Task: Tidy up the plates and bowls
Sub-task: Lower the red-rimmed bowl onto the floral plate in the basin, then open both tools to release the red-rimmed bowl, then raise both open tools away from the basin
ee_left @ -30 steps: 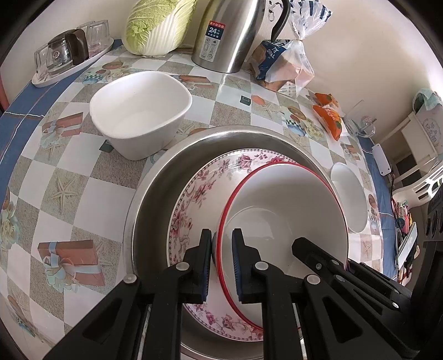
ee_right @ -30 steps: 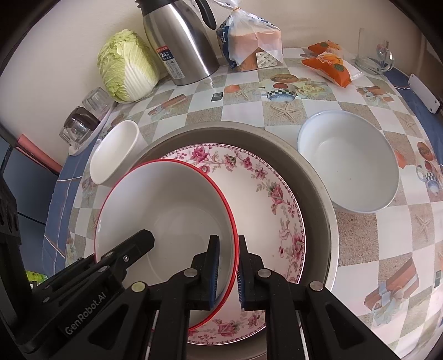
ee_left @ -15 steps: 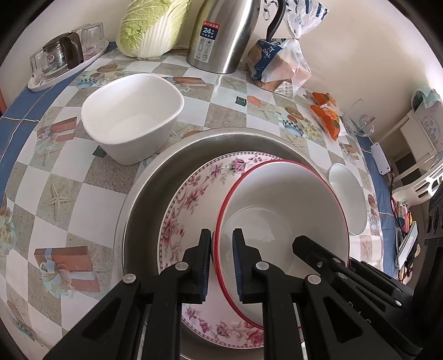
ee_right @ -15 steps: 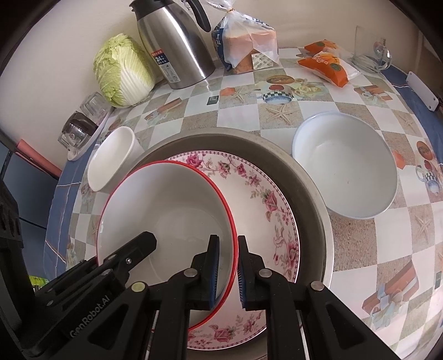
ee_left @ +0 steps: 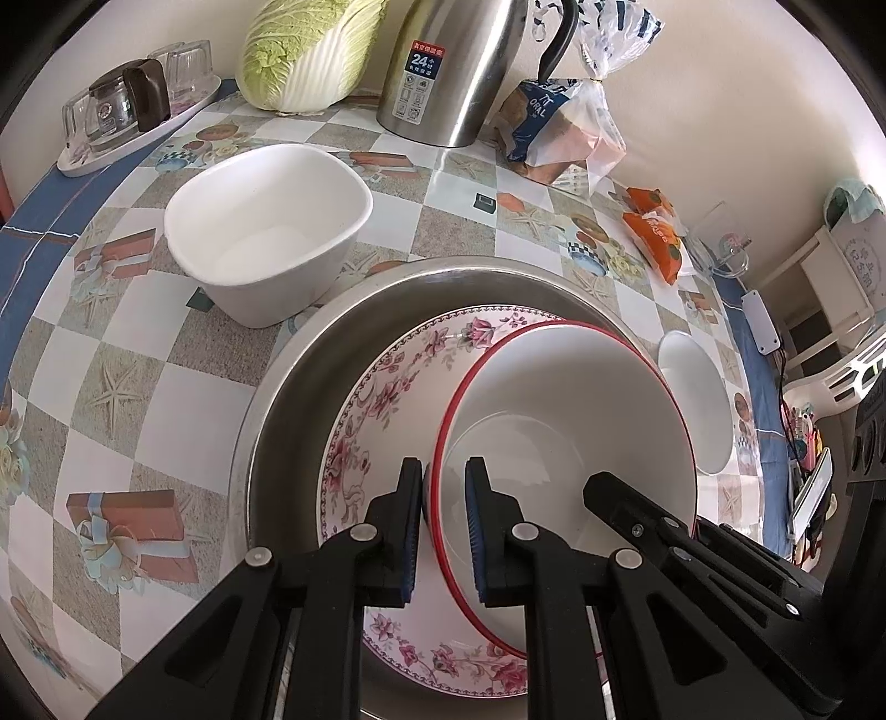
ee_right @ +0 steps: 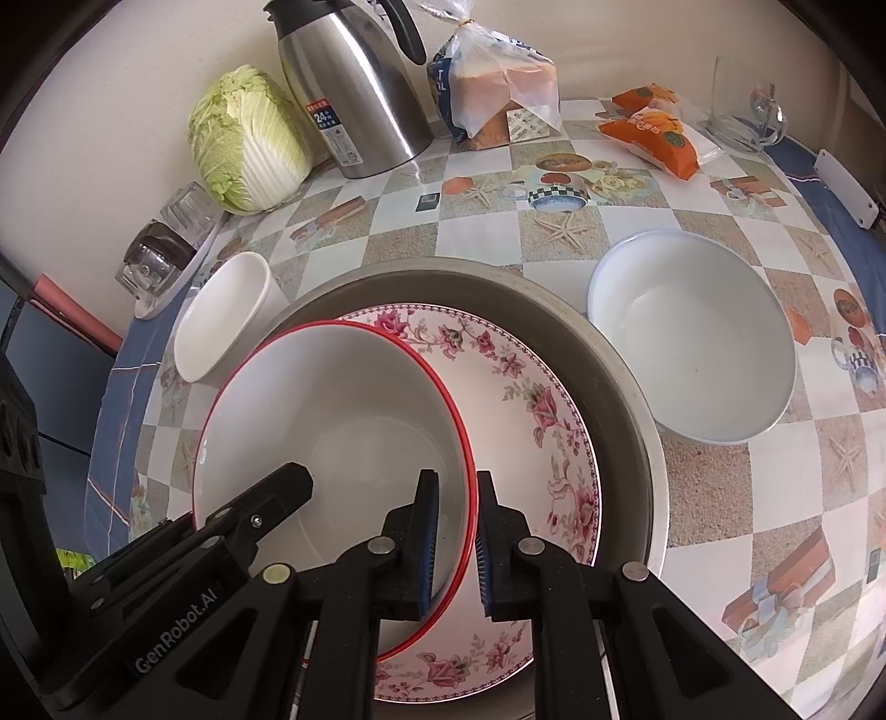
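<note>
A red-rimmed white bowl [ee_left: 570, 421] [ee_right: 332, 426] is held over a floral plate [ee_left: 376, 410] [ee_right: 531, 387] that lies in a steel basin [ee_left: 310, 354] [ee_right: 620, 354]. My left gripper [ee_left: 443, 526] is shut on the bowl's left rim. My right gripper [ee_right: 457, 537] is shut on its right rim. A squarish white bowl [ee_left: 266, 221] [ee_right: 221, 315] stands left of the basin. A round white bowl [ee_right: 692, 338] [ee_left: 692, 399] stands right of it.
At the back stand a cabbage [ee_left: 310, 50] [ee_right: 243, 138], a steel kettle [ee_left: 448, 66] [ee_right: 354, 83], a bag of bread [ee_left: 565, 133] [ee_right: 493, 94], orange packets [ee_right: 653, 133] and a tray with glass cups [ee_left: 122, 116]. The table edge runs at the right.
Both grippers, still holding the red-rimmed bowl, have drawn back and up a little; the table objects sit lower and nearer in view. The bowl looks slightly higher over the floral plate.
</note>
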Tool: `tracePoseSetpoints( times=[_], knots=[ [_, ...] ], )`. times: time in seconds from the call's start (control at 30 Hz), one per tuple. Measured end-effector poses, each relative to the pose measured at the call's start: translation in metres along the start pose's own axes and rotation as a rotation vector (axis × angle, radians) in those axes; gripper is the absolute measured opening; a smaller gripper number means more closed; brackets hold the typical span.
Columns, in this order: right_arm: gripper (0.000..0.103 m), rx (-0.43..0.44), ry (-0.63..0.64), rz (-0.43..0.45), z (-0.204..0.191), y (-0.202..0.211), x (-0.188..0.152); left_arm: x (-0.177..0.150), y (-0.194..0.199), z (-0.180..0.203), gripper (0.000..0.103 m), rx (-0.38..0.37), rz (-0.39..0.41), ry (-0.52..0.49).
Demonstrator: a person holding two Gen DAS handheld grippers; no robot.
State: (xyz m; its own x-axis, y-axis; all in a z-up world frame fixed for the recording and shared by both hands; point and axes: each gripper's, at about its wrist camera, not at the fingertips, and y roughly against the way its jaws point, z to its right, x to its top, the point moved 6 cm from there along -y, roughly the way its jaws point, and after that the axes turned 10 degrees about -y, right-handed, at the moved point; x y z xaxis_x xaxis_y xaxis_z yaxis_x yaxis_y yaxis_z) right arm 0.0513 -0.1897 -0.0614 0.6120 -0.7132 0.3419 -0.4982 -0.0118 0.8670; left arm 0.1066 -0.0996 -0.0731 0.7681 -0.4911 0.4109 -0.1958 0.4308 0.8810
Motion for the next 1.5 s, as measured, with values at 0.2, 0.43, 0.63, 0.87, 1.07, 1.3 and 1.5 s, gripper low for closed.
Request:
tracePoseSetpoints(
  times=[0.2, 0.43, 0.63, 0.87, 1.07, 1.3, 1.5],
  knots=[
    [0.015, 0.002, 0.01, -0.006, -0.002, 0.0, 0.0, 0.002, 0.005, 0.0, 0.018, -0.004, 0.017, 0.014],
    [0.015, 0.006, 0.025, 0.022, -0.002, 0.01, 0.004, 0.006, 0.017, -0.005, 0.027, 0.016, 0.051, 0.02],
    [0.015, 0.015, 0.021, 0.078, -0.001, 0.031, 0.013, 0.01, 0.036, -0.002, 0.028, 0.026, 0.104, 0.006],
    [0.015, 0.033, 0.024, 0.143, -0.004, 0.058, 0.017, 0.014, 0.057, -0.003, 0.029, 0.012, 0.16, 0.018],
    [0.032, -0.002, 0.036, 0.169, -0.004, 0.066, 0.017, 0.014, 0.063, -0.011, 0.051, 0.045, 0.175, 0.038],
    [0.067, -0.022, 0.026, 0.169, 0.0, 0.064, 0.016, 0.011, 0.064, -0.031, 0.073, 0.13, 0.168, 0.1],
    [0.088, -0.031, 0.008, 0.164, 0.005, 0.06, 0.015, 0.008, 0.064, -0.047, 0.087, 0.19, 0.172, 0.142]
  ],
)
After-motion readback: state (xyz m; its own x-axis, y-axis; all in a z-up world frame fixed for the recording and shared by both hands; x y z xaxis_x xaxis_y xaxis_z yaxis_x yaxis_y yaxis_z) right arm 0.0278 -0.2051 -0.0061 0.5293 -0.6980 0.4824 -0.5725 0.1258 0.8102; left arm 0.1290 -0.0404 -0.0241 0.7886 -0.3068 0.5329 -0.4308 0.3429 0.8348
